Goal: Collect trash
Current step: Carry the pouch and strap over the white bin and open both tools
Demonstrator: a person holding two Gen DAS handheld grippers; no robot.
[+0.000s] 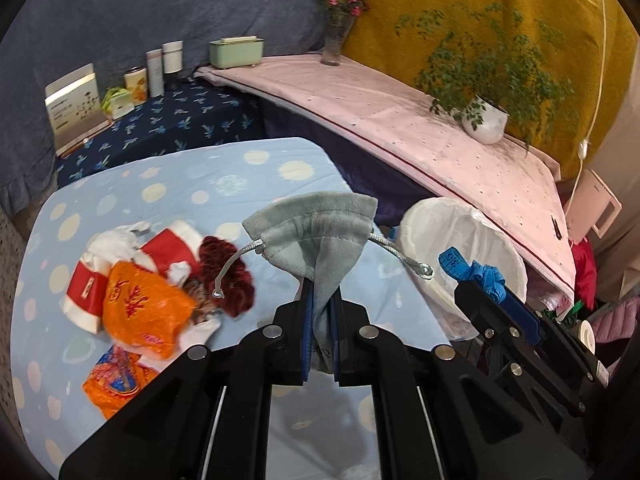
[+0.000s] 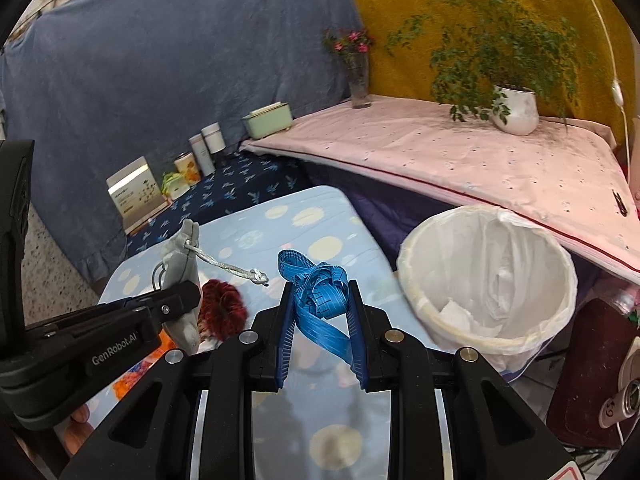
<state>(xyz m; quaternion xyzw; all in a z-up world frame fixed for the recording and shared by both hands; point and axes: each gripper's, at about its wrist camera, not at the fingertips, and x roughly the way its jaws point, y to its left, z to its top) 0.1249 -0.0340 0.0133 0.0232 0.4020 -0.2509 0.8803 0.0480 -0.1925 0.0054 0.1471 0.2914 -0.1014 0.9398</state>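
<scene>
My left gripper is shut on a grey drawstring pouch, held above the light blue dotted table; the pouch also shows in the right wrist view. My right gripper is shut on a bundled blue measuring tape, also seen in the left wrist view. A white lined trash bin stands to the right of the table, with crumpled paper inside. A pile of trash lies on the table at left: an orange bag, red-and-white wrappers, a dark red scrunchie.
A pink-covered shelf behind the bin holds a potted plant and a flower vase. A dark blue patterned surface at the back carries cans, a mint green box and a card. Clutter lies right of the bin.
</scene>
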